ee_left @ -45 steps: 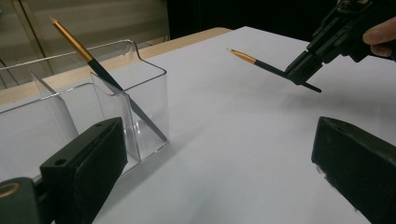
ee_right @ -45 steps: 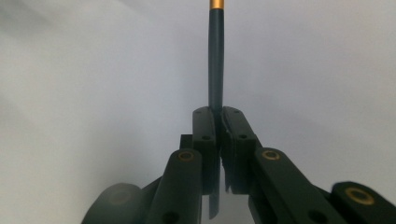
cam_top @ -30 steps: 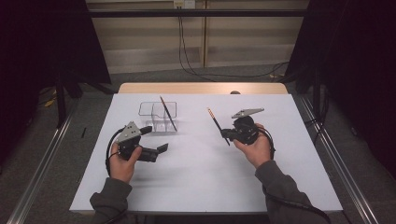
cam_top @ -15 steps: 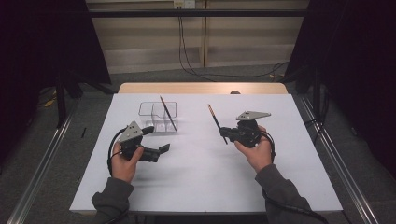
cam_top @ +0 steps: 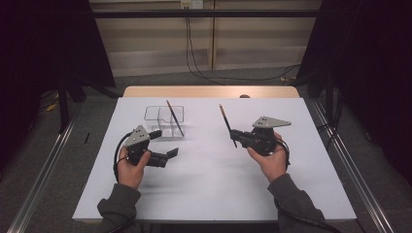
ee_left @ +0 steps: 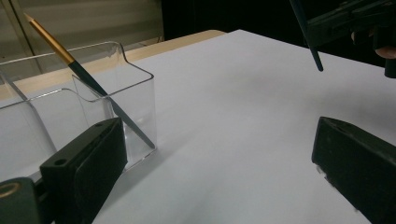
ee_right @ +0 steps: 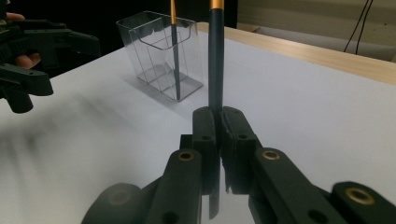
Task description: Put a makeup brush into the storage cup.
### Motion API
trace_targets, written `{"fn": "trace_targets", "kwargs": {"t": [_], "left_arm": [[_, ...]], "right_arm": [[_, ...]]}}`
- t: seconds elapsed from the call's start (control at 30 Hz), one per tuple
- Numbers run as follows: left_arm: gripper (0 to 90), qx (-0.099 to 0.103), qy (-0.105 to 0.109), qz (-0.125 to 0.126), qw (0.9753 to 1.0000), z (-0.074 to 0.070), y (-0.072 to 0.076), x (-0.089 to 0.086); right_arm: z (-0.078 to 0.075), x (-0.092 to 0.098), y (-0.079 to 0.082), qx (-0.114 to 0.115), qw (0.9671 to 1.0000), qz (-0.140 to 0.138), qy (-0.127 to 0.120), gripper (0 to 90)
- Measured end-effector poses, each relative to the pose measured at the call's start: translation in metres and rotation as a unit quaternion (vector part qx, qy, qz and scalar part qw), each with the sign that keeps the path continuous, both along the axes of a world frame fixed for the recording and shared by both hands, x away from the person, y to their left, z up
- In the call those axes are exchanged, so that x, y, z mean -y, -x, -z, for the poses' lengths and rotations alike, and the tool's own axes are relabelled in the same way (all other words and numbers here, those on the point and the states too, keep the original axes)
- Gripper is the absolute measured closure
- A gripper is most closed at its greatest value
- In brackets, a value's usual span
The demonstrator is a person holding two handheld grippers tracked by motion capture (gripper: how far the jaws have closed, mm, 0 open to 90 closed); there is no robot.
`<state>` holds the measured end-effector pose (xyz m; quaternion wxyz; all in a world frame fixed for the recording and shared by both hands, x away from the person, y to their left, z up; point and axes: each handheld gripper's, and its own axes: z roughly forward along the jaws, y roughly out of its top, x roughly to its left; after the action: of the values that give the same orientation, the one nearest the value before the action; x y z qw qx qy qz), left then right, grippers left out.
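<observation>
One pencil (cam_top: 175,118) already stands in the clear holder (cam_top: 164,121) (left claw (cam_top: 167,155) gaping, empty), second pencil (cam_top: 227,125) pinched tight in the right claw (cam_top: 235,135), yet to go in.

Brightly lit white table (cam_top: 214,189) from overhead; dark surroundings at 9 and 3 o'clock. Soft blurred shadows at 7 o'clock in right gripper view. Defocused near jaws.

No readable text, label, brand, number or sign found on any surface. Checked without result: white table top (cam_top: 209,184), clear holder (ee_right: 159,51), both dark pencils (ee_right: 215,60) (ee_left: 88,79), black gripper bodies. Plain and unmarked throughout.
</observation>
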<state>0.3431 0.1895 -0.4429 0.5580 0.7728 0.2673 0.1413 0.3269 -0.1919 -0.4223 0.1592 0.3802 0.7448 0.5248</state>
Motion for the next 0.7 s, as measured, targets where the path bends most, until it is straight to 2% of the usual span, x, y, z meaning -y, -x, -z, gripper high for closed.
{"fn": "trace_targets", "kwargs": {"t": [0.03, 0.13, 0.2, 0.27, 0.47, 0.5, 0.57, 0.6, 0.63, 0.67, 0.7], "left_arm": [[3.0, 0.002, -0.005, -0.008, 1.0, -0.0006, 0.0008, 0.0006], [2.9, 0.001, -0.004, -0.007, 1.0, -0.0006, 0.0003, 0.0007], [2.9, -0.003, 0.008, 0.001, 1.0, 0.0002, -0.0006, 0.0004], [2.8, -0.004, 0.005, -0.009, 0.9999, -0.0004, 0.0001, 0.0008], [2.6, -0.005, 0.014, 0.002, 0.9999, -0.0009, -0.0014, 0.0035], [2.6, -0.006, 0.01, 0.0, 0.9999, -0.0012, -0.0015, 0.004], [2.5, -0.009, 0.017, -0.001, 0.9998, -0.0012, -0.002, 0.0056], [2.4, -0.01, 0.024, 0.01, 0.9996, -0.0011, -0.0031, 0.0057], [2.5, -0.013, 0.031, 0.011, 0.9994, -0.0011, -0.0031, 0.0068], [2.4, -0.014, 0.025, 0.004, 0.9996, -0.0021, -0.0025, 0.0074], [2.3, -0.013, 0.028, 0.007, 0.9995, -0.0022, -0.0029, 0.008]], "right_arm": [[0.0001, 0.0003, 0.0006, 0.003, 1.0, 0.0, -0.003, 85.3], [0.0001, 0.0018, 0.0022, 0.014, 0.9998, -0.004, -0.012, 85.3], [-0.0003, 0.0029, 0.0035, 0.017, 0.9997, -0.004, -0.016, 85.3], [-0.0005, 0.0041, 0.0047, 0.025, 0.9995, -0.006, -0.017, 85.2], [-0.0004, 0.0056, 0.0066, 0.031, 0.9992, -0.009, -0.023, 85.3], [-0.0003, 0.0057, 0.0066, 0.028, 0.9993, -0.01, -0.023, 85.3], [0.0001, 0.0057, 0.0065, 0.03, 0.9992, -0.01, -0.022, 85.3], [0.0005, 0.0057, 0.0063, 0.029, 0.9992, -0.012, -0.023, 85.3], [0.0007, 0.0056, 0.0064, 0.03, 0.9993, -0.011, -0.022, 85.2], [0.0007, 0.0059, 0.0064, 0.032, 0.9992, -0.011, -0.022, 85.3], [0.0007, 0.0057, 0.0064, 0.03, 0.9992, -0.015, -0.024, 85.2]]}}
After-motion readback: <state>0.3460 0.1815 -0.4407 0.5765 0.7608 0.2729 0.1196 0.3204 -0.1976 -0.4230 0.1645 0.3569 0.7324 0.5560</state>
